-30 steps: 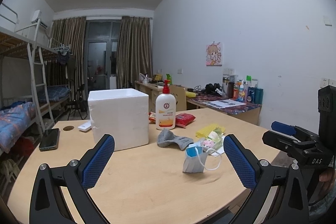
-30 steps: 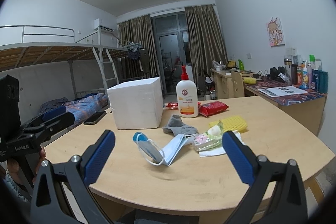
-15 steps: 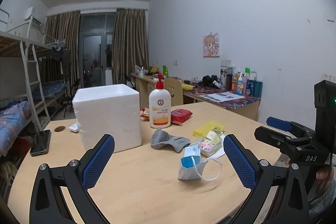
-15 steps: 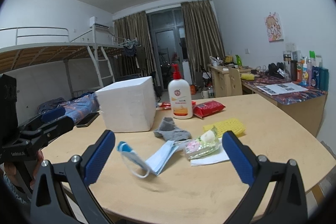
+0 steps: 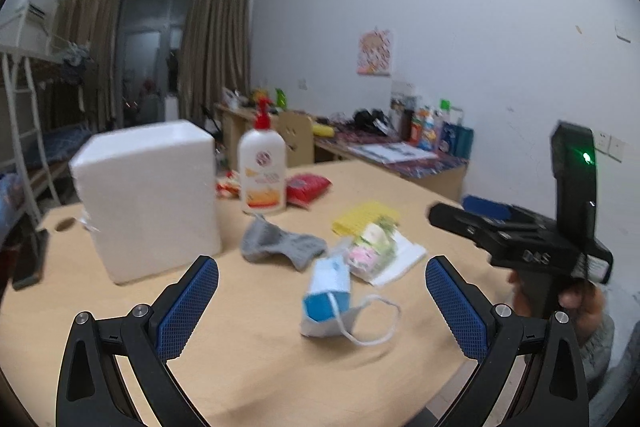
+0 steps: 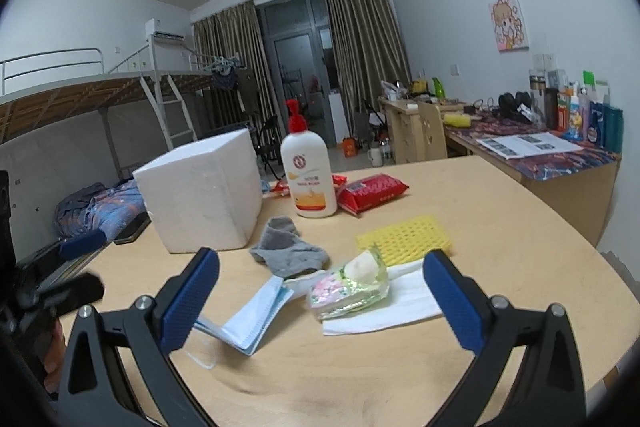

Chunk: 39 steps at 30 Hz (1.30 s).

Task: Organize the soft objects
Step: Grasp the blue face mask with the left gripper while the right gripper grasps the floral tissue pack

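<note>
Both grippers are held level above the wooden table [image 6: 500, 211], jaws spread wide and empty: the left gripper [image 5: 322, 307], the right gripper [image 6: 320, 301]. A blue face mask [image 6: 256, 319] and grey sock [image 6: 288, 253] lie ahead. The pump bottle [image 6: 308, 179] label cannot be read.

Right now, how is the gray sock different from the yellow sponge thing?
The gray sock lies crumpled and bent, while the yellow sponge lies flat and rectangular. The sock looks like plain knit; the sponge has a grid of little holes. The sock sits nearer the white foam box. Both rest on the table, untouched.
</note>
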Tool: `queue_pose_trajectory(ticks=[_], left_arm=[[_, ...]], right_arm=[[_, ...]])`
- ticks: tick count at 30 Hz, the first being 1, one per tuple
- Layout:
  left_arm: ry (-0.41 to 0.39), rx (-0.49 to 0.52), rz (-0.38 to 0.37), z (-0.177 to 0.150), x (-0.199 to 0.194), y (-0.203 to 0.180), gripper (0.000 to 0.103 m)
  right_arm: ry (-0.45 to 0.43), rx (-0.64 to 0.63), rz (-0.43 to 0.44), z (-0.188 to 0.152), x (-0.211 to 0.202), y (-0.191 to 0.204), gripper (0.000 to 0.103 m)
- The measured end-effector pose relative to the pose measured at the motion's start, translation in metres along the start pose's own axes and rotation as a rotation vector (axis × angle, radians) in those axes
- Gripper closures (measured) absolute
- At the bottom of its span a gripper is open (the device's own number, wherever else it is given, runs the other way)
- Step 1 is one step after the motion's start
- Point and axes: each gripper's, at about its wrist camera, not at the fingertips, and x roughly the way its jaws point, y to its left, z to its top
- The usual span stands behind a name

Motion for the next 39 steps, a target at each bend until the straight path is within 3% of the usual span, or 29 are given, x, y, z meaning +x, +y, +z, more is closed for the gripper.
queue_pose_trajectory(ticks=[12, 19, 24, 26, 29, 36, 39], left_arm=[[0.186, -0.052, -0.056, -0.023, 0.049, -0.001, 0.000], [0.241, -0.060, -0.036, -0.035, 0.074, -0.003, 0.000], [0.231, -0.089, -0.020, -0.037, 0.079, 0.002, 0.002], [0.242, -0.089, -0.016, -0.039, 0.082, 0.003, 0.011], [0.272, -0.101, -0.042, -0.038, 0.087, 0.003, 0.017], [0.277, -0.064, -0.044, -0.039, 0.091, -0.005, 0.036], [0.307, -0.068, -0.045, -0.040, 0.097, -0.004, 0.054]], right_arm=[[0.096, -0.002, -0.050, 0.000, 0.025, -0.013, 0.000], [0.159, 0.013, -0.049, -0.001, 0.043, -0.024, 0.000], [0.225, 0.014, -0.051, -0.003, 0.062, -0.031, 0.000], [0.254, 0.005, -0.054, -0.004, 0.070, -0.031, 0.000], [0.271, -0.010, -0.050, -0.004, 0.075, -0.030, 0.003], [0.328, -0.018, -0.028, -0.004, 0.091, -0.030, 0.021], [0.357, -0.016, -0.028, -0.006, 0.097, -0.032, 0.026]])
